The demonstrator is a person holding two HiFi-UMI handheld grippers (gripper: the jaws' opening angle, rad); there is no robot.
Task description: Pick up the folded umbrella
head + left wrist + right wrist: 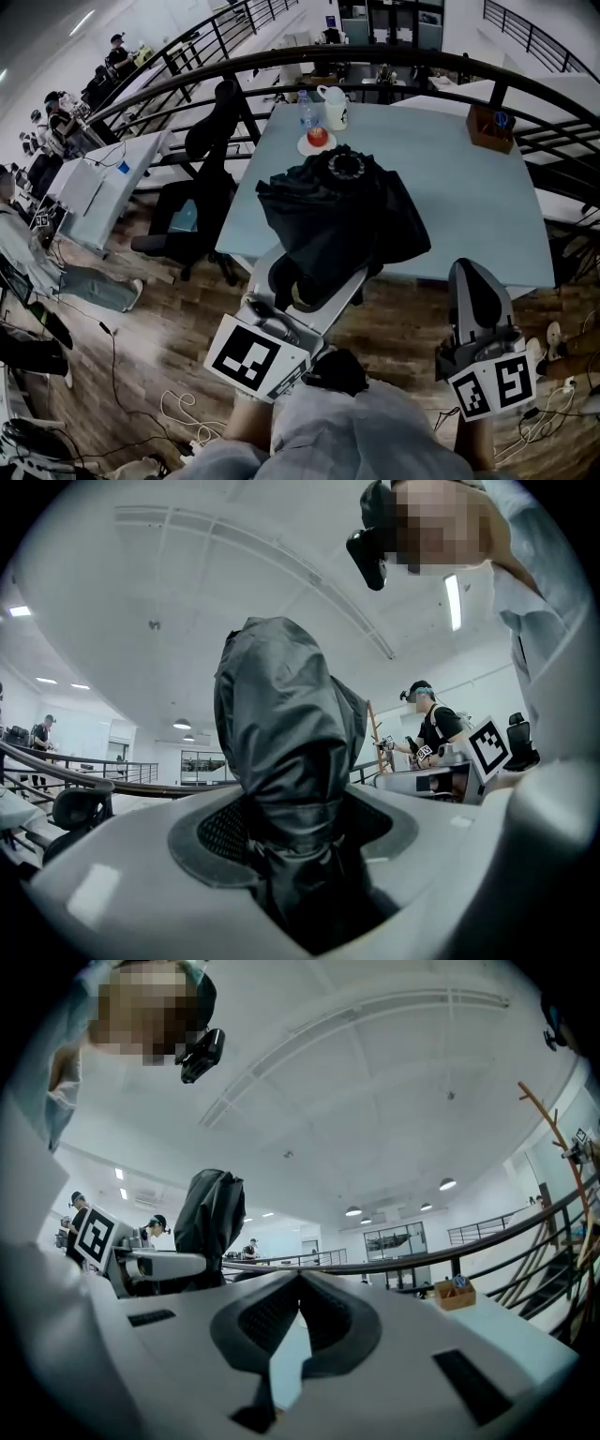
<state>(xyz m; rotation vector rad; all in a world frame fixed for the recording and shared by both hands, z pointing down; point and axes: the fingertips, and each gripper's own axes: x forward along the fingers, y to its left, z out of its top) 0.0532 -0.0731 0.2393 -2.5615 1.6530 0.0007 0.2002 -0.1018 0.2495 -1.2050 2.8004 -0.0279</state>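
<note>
Left gripper [314, 281]: jaws pinched on the folded umbrella [339, 211], black fabric bunched between the pads. In the left gripper view the umbrella [281, 733] rises straight out beyond the left gripper [300, 829] and fills the gap. Its lower end drops out of sight inside the jaws, and no handle can be made out. From the head view the jaw tips are buried under fabric. The ringed end points away from the jaws, over the table [469, 202]. Can't tell whether the fabric touches the tabletop.

Right gripper [473, 277]: jaws pressed together at the tips, nothing between them, confirmed in the right gripper view [298, 1279]. The umbrella [211, 1213] stands well off to the left of these jaws, lower part cut off by the left gripper's body.

Beyond the umbrella, at the far table edge: white mug [335, 105], bottle [306, 111], small red item on a plate [317, 138], too small to identify. Wooden box [490, 127] ahead of the right jaws.
</note>
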